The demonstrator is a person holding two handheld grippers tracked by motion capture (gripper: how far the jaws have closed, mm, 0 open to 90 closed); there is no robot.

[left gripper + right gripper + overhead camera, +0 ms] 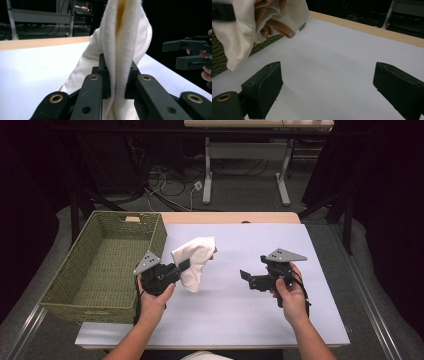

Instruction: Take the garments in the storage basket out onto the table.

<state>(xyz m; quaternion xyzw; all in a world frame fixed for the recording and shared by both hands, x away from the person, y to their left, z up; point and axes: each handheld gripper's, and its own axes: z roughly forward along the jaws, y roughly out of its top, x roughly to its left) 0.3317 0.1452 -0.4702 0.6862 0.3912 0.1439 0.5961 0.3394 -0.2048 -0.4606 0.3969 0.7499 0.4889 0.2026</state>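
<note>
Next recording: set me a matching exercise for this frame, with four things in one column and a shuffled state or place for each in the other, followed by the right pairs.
Things:
1. left gripper
2. right gripper
3. woven basket
4. white cloth

States or places:
A. at the table's left edge, nothing inside
B. jaws apart, holding nothing
C. hanging clear of the white table top
D. jaws clamped on fabric

Right pairs: 1-D, 2-B, 3-A, 4-C
</note>
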